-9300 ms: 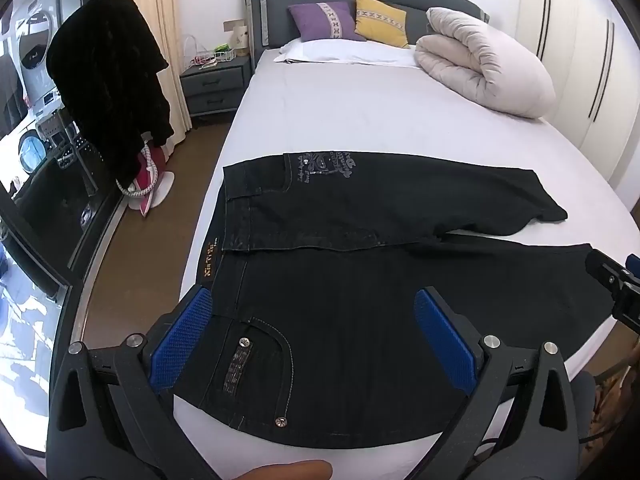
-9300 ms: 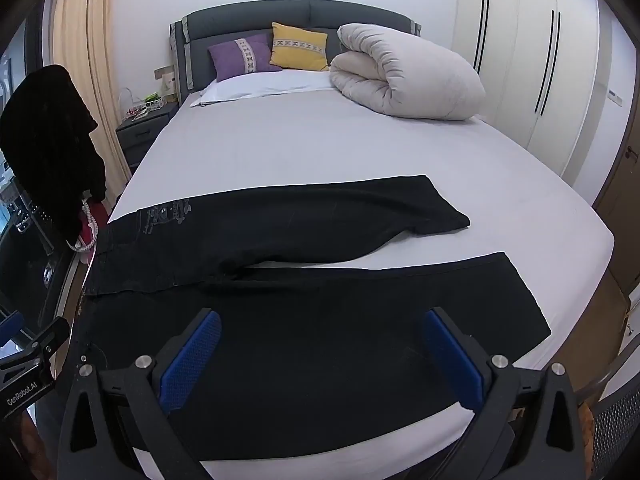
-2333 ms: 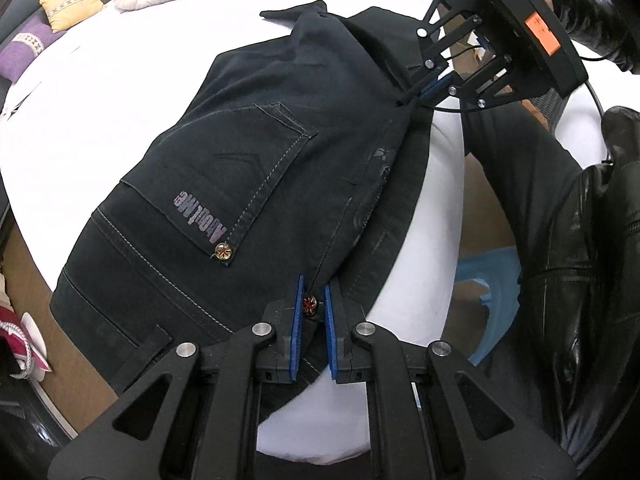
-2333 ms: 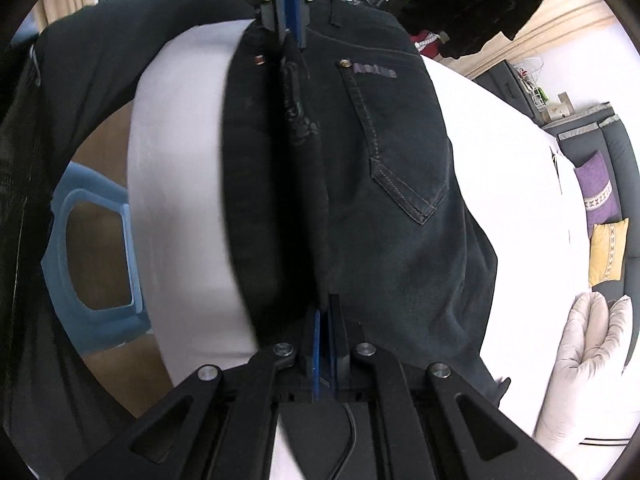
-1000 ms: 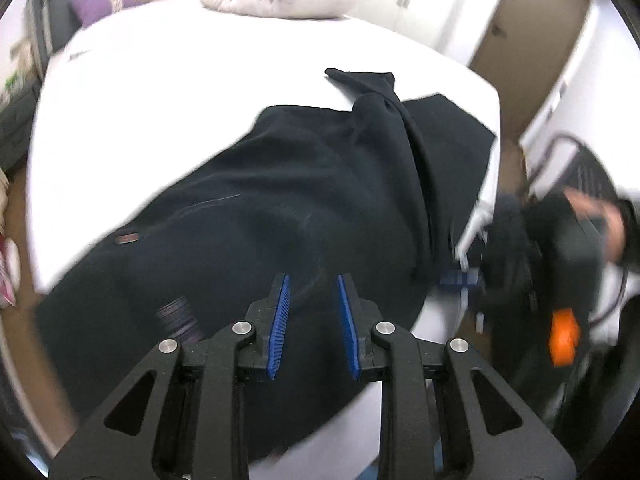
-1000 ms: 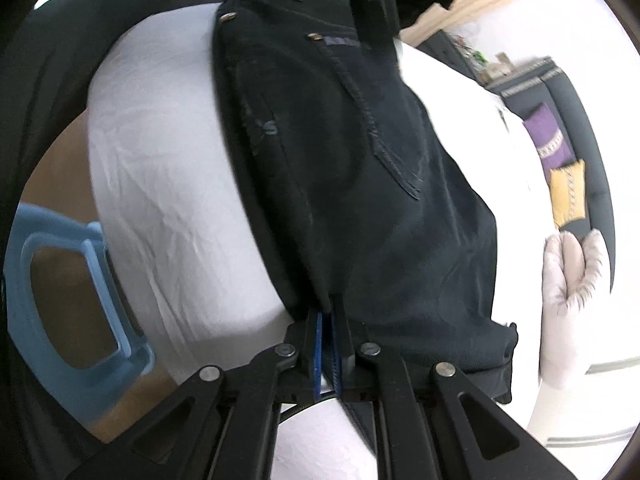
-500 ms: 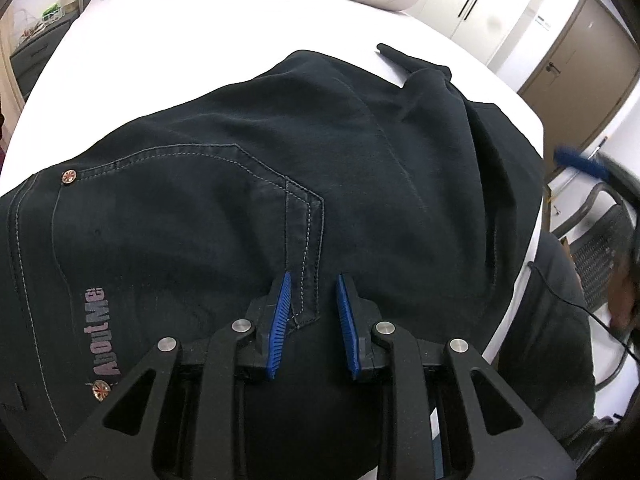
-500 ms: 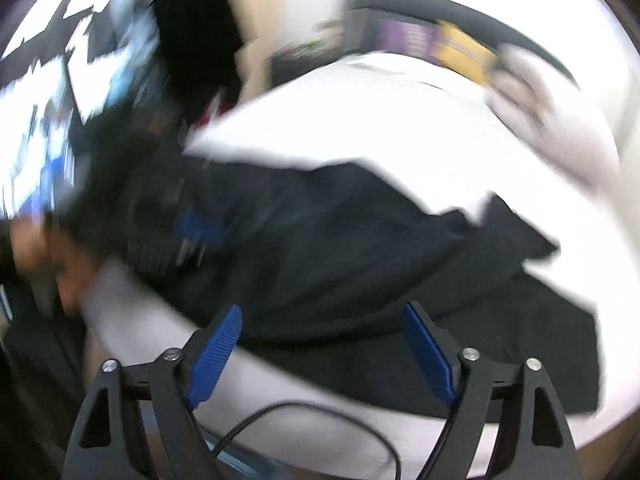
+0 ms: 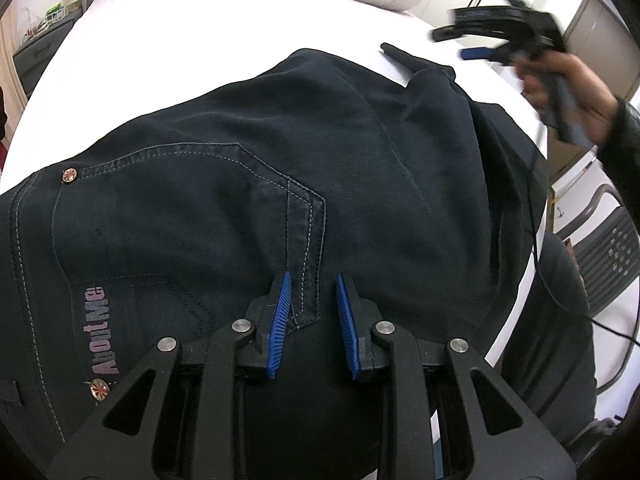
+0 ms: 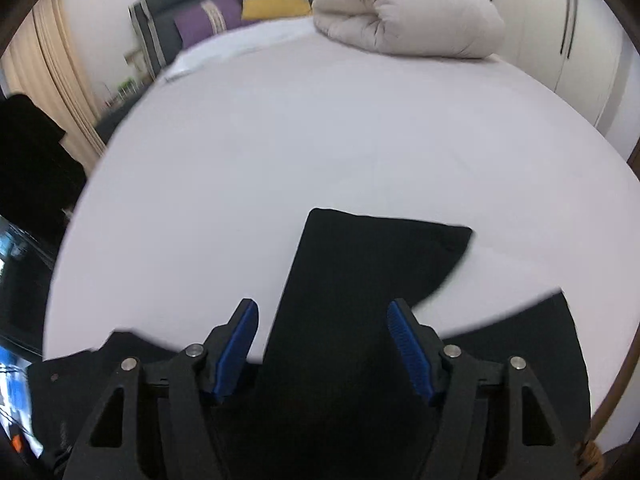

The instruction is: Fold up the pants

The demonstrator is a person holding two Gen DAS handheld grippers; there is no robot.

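The pants [image 9: 320, 152] are lying on the bed [image 10: 280, 140]; the left gripper [image 9: 311, 304] is hovering slightly parted, gripping nothing; the right gripper [image 10: 322, 340], at two o'clock from it, is closing its empty jaws.

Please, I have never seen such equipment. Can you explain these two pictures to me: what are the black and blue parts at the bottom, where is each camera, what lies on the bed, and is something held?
There is no robot here. A person holds a black hand-held gripper with blue ribbed pads in each hand, and a camera on each one looks forward along its fingers.

One picture is from the left gripper. Its jaws stand narrowly apart, just above the back pocket of the dark denim pants, not pinching them. The right gripper appears there too, held in a hand.

The other picture is from the right gripper. Its jaws are closing, empty, above a pant leg.

The pants lie on the white bed, with a rolled cream duvet behind. Nothing is held.
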